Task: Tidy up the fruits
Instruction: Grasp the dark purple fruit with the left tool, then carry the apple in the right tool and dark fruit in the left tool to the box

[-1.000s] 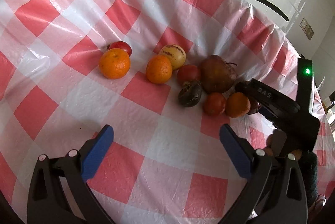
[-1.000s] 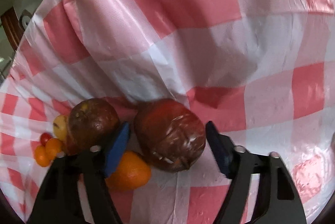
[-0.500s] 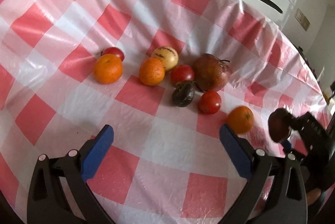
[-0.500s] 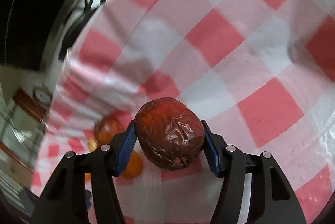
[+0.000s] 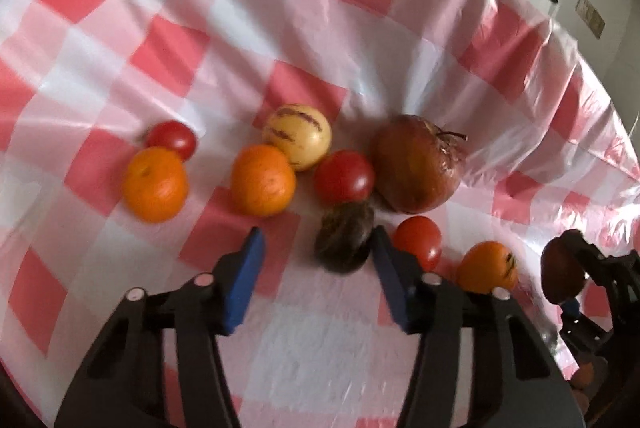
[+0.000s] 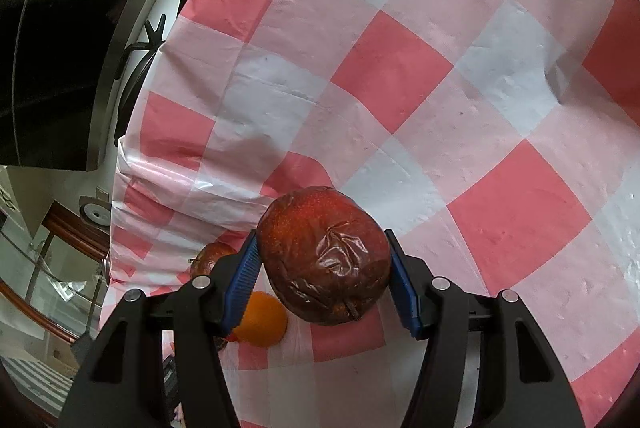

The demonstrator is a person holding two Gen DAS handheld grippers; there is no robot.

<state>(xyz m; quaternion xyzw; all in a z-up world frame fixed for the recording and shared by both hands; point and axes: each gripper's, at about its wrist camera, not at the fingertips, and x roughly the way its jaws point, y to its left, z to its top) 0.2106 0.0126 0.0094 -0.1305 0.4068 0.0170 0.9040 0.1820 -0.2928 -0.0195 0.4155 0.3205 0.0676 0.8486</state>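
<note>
One wrinkled fruit (image 6: 324, 254) between right gripper (image 6: 324, 276) pads

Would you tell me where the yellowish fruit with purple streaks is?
In the left wrist view, the streaked yellow fruit lies mid-table, just behind the middle orange and left of a red tomato.

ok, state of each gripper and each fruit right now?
left gripper: open, holding nothing, low over the tablecloth
right gripper: shut on the wrinkled dark red fruit, lifted off the cloth
dark wrinkled fruit: resting on the cloth, just ahead of the left gripper
three oranges, three tomatoes, striped yellow fruit, large brown-red fruit: resting, ungripped
</note>
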